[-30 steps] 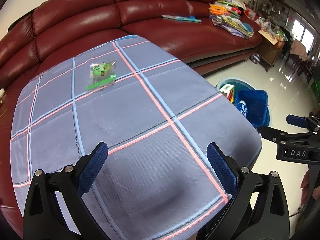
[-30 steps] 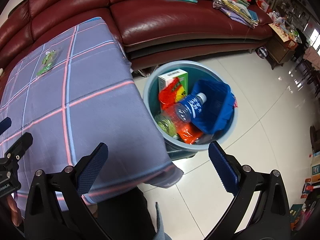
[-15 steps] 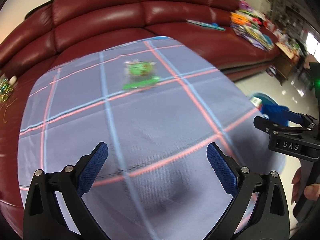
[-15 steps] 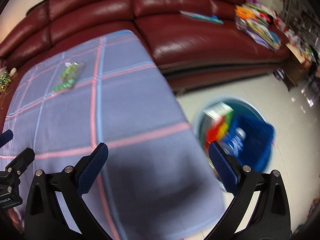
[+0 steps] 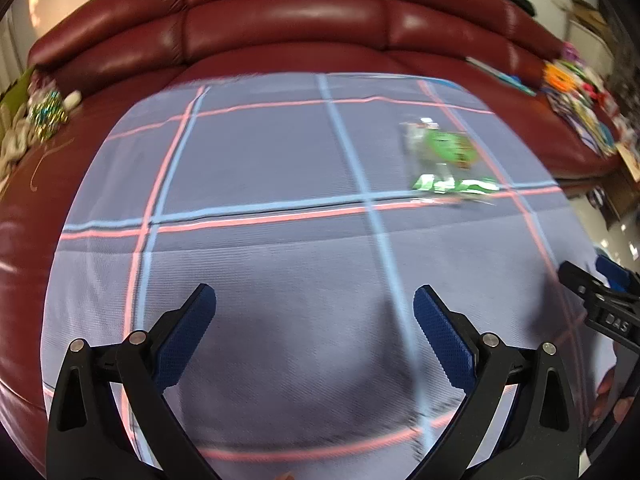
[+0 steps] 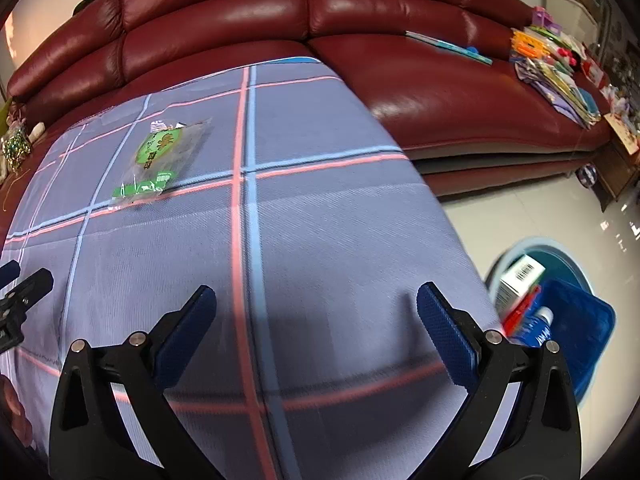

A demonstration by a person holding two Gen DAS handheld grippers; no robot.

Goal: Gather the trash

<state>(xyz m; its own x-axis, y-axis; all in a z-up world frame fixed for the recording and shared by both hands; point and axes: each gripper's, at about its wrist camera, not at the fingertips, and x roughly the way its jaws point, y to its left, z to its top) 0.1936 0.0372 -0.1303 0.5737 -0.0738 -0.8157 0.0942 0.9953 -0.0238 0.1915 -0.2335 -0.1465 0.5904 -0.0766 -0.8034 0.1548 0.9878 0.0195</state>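
- Your left gripper (image 5: 314, 320) hangs over the checked cloth (image 5: 260, 272) with its two blue fingers wide apart, and nothing is between them.
- Your right gripper (image 6: 316, 322) is the same: fingers spread wide, empty, above the near part of the cloth.
- The one piece of trash on the cloth is a clear wrapper with a green label (image 6: 162, 160). In the right wrist view it lies flat at about 11 o'clock from the gripper, well apart from the fingers, just beyond a pink and blue stripe.
- In the left wrist view the same wrapper (image 5: 444, 160) lies at about 1 o'clock, blurred, and also far from the fingers.
- The bin (image 6: 576, 268) stands on the pale floor at about 3 o'clock of the right gripper, beside the cloth's edge. Inside it you see a white box (image 6: 520, 280), a bottle (image 6: 540, 322) and a blue liner bag (image 6: 580, 328).
- The red sofa (image 6: 304, 20) curves behind the cloth from 10 to 2 o'clock, with books and papers (image 6: 556, 72) piled on its right end.
- The tip of your right gripper shows at the right edge of the left wrist view.
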